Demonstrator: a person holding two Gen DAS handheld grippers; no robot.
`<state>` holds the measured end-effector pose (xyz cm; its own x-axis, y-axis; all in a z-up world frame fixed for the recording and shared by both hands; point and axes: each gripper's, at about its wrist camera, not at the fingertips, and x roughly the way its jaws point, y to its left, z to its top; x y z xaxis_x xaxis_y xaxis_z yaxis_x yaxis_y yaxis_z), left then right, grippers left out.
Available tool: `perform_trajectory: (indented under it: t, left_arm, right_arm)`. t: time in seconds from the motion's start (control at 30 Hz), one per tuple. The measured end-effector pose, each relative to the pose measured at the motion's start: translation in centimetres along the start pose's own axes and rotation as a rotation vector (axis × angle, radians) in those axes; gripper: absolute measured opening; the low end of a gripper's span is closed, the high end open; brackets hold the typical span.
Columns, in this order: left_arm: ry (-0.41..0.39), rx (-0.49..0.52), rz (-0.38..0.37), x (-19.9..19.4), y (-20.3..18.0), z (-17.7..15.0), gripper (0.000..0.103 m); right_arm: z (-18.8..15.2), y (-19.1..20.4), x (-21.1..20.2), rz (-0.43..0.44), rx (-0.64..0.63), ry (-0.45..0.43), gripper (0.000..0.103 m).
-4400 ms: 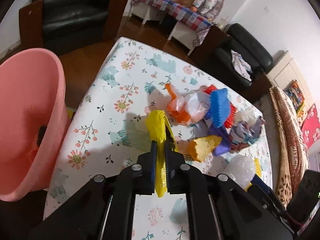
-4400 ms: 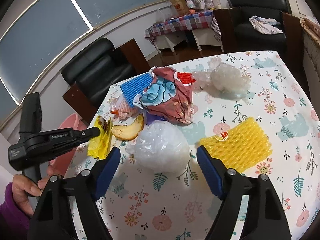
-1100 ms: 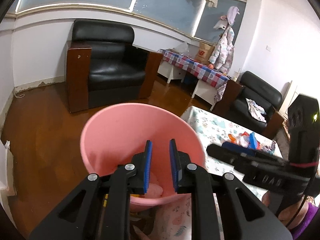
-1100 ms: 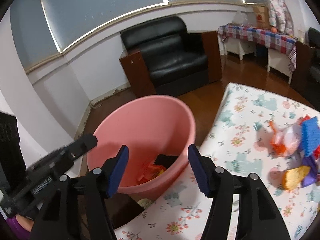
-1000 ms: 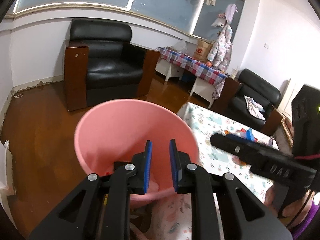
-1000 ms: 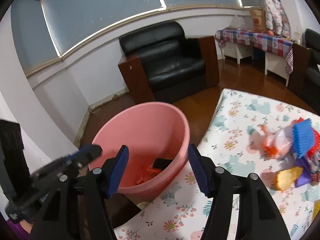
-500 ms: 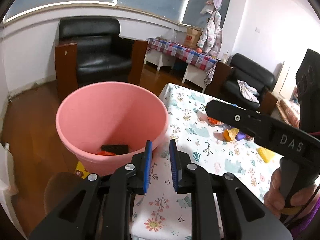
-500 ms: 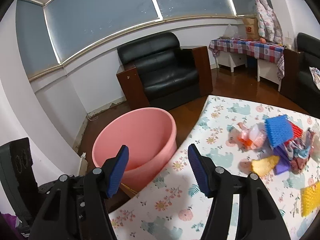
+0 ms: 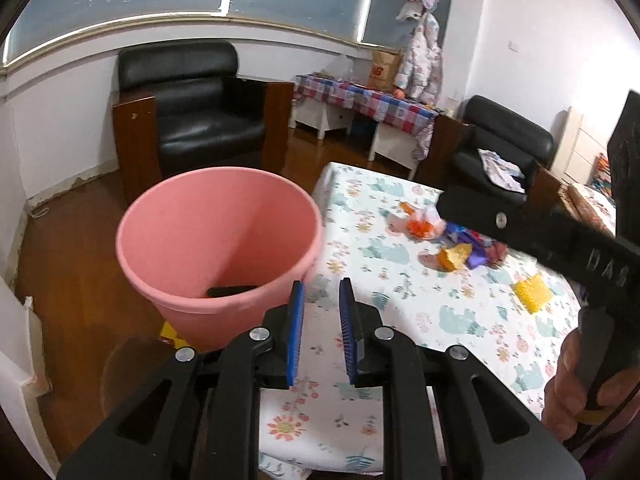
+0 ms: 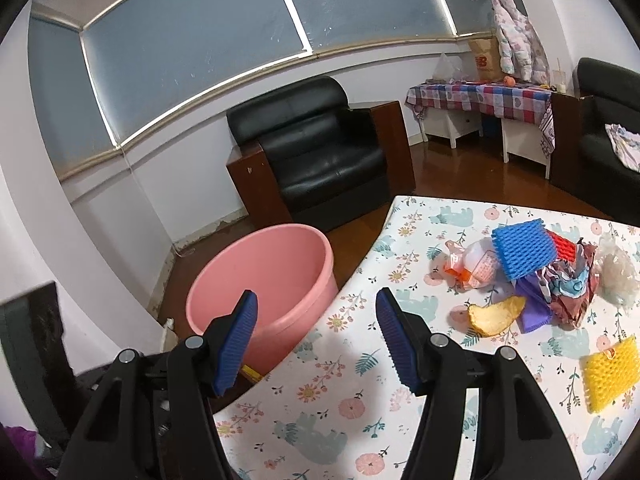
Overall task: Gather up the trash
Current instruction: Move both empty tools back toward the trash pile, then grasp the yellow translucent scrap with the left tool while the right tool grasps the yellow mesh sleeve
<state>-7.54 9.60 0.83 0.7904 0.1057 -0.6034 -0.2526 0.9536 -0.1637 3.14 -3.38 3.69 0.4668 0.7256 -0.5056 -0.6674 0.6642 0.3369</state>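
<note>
Here, the left tongs (image 9: 321, 296) are seen with only a narrow gap between the two blue pads, and nothing is held in that gap. They are hung over the near edge of the desk (image 9: 400, 300), just beside the pink bucket (image 9: 218, 248). A dark thing and a bit of orange can be seen at the bottom of the bucket (most of it is hidden by the rim).

The right tongs (image 10: 316, 318) are spread wide, and nothing is held or touched by them either. Between their pads, the edge of the desk (image 10: 340, 380) and the side of the pink bucket (image 10: 260, 276) are seen.

The trash is found farther along the flowery desk cloth. A pile is made up of a blue foam net (image 10: 524, 248), a red one, an orange and white bag (image 10: 472, 266), purple paper and a crumpled wrapper. A yellow peel (image 10: 494, 314) is laid just beside the pile. A clear plastic bag (image 10: 618, 274) is set at the far side, and a yellow foam net (image 10: 610, 372) is left apart, near the right edge.
</note>
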Motion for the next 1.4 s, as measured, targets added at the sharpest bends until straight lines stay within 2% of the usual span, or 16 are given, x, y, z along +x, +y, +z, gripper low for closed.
perform_trajectory:
  t: [0.1, 0.23, 0.43, 0.5, 0.7, 0.87, 0.93, 1.03, 1.1, 1.2, 1.4]
  left_arm:
    - [-0.009, 0.021, -0.043, -0.4, -0.4, 0.0, 0.018]
    - [-0.004, 0.052, -0.078, -0.4, -1.4, 0.0, 0.018]
    - [-0.005, 0.040, -0.148, 0.4, -3.0, 1.0, 0.019]
    - [-0.006, 0.041, -0.197, 0.7, -3.8, 1.1, 0.029]
    - [0.014, 0.095, -0.254, 1.3, -5.8, 0.7, 0.035]
    - [0.039, 0.135, -0.304, 2.0, -7.3, 0.5, 0.037]
    - [0.064, 0.158, -0.321, 2.7, -8.1, 0.3, 0.038]
    - [0.141, 0.178, -0.355, 4.7, -9.0, 0.4, 0.038]
    - [0.177, 0.187, -0.359, 6.0, -9.4, 0.5, 0.038]
    - [0.197, 0.224, -0.314, 7.9, -10.4, 0.9, 0.038]
    - [0.208, 0.225, -0.263, 11.4, -11.7, 2.6, 0.038]
  right_arm:
    - [0.6, 0.7, -1.0, 0.006, -0.004, -0.037, 0.062]
    - [0.8, 1.4, -2.1, -0.004, -0.014, -0.075, 0.068]
    - [0.6, 1.3, -3.4, -0.055, -0.056, -0.078, 0.069]
    - [0.4, 0.6, -4.0, -0.077, -0.050, -0.078, 0.069]
    - [-1.5, -3.5, -6.3, -0.203, -0.014, -0.072, 0.068]
    - [-3.9, -9.0, -8.3, -0.344, 0.080, -0.046, 0.068]
    - [-4.6, -11.1, -9.1, -0.377, 0.128, -0.044, 0.068]
    - [-5.5, -13.9, -10.3, -0.424, 0.193, -0.043, 0.068]
    - [-5.9, -15.1, -10.4, -0.442, 0.214, -0.036, 0.068]
    - [-6.3, -16.4, -10.6, -0.453, 0.233, -0.025, 0.068]
    - [-6.5, -17.9, -10.1, -0.445, 0.249, -0.001, 0.068]
